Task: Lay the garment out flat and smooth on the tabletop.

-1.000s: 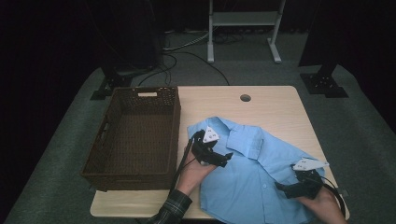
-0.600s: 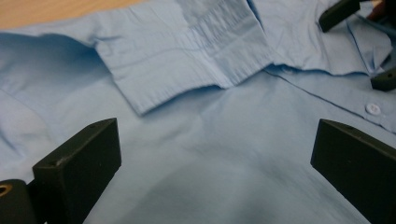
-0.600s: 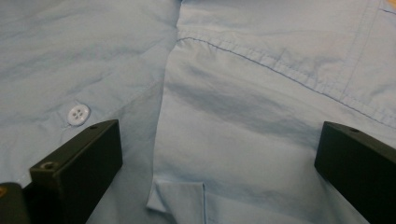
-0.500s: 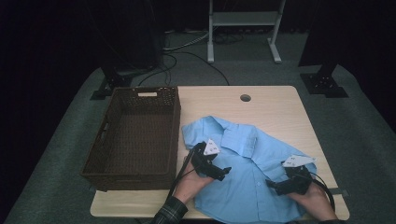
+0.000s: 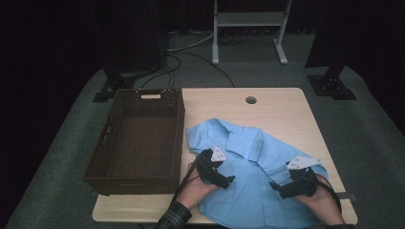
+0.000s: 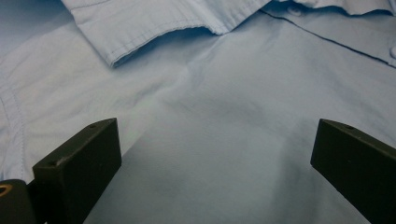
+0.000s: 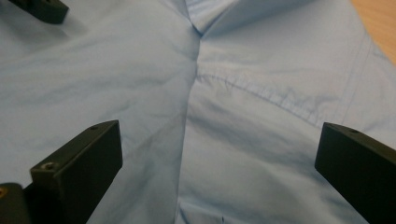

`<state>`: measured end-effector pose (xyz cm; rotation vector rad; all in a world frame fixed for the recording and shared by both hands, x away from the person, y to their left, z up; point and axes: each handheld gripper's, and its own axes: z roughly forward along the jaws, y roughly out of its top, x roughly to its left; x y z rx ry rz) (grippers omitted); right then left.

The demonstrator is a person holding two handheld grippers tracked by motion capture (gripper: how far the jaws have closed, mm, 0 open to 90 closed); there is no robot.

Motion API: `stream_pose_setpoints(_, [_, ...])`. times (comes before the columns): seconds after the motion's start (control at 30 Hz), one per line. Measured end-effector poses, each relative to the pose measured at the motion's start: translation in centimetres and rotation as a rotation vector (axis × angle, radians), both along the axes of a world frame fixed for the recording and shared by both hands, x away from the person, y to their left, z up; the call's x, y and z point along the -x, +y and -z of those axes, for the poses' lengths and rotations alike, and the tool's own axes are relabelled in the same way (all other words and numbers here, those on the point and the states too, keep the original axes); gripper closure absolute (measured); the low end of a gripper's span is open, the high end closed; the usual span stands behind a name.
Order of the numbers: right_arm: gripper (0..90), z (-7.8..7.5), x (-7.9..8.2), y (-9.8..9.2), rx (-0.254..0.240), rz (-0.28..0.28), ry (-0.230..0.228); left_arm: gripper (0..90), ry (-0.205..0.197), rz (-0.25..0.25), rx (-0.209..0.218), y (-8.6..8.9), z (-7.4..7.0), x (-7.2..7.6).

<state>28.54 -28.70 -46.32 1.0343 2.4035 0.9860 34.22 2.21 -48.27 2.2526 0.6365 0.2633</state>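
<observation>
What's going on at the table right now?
A person holds a gripper in each hand over a light blue shirt spread on the wooden table. The left gripper and right gripper both hover open above the fabric, gripping nothing. A brown wicker basket stands beside the shirt.

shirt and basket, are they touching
Cannot tell. In the high view the shirt's left edge lies right beside the basket's right wall, but no clear gap or contact shows there. The gripper views don't take in that edge.
</observation>
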Motion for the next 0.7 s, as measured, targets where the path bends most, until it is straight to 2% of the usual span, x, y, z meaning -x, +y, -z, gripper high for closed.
stream_pose_setpoints(0.07, [0.0, -0.4, -0.1, 0.2, -0.01, -0.01, -0.013, 0.7, 0.006, 0.0, -0.009, 0.0, 0.2, 0.0])
stream_pose_setpoints(0.23, [0.0, -0.9, -0.7, 0.8, -0.012, -0.021, -0.017, 0.7, -0.01, 0.002, -0.029, -0.1, 0.2, 0.1])
stream_pose_setpoints(0.47, [0.0, -0.9, -1.7, 1.3, -0.009, -0.038, -0.017, 0.7, -0.011, 0.003, -0.03, -0.2, 0.2, 0.1])
stream_pose_setpoints(0.53, [7.9, -1.0, -2.0, 1.3, -0.014, -0.04, -0.017, 0.7, -0.011, 0.003, -0.03, -0.2, 0.2, 0.1])
stream_pose_setpoints(0.7, [8.2, -1.1, -2.8, 1.5, -0.02, -0.046, -0.017, 0.7, -0.012, 0.003, -0.03, -0.2, 0.2, 0.1])
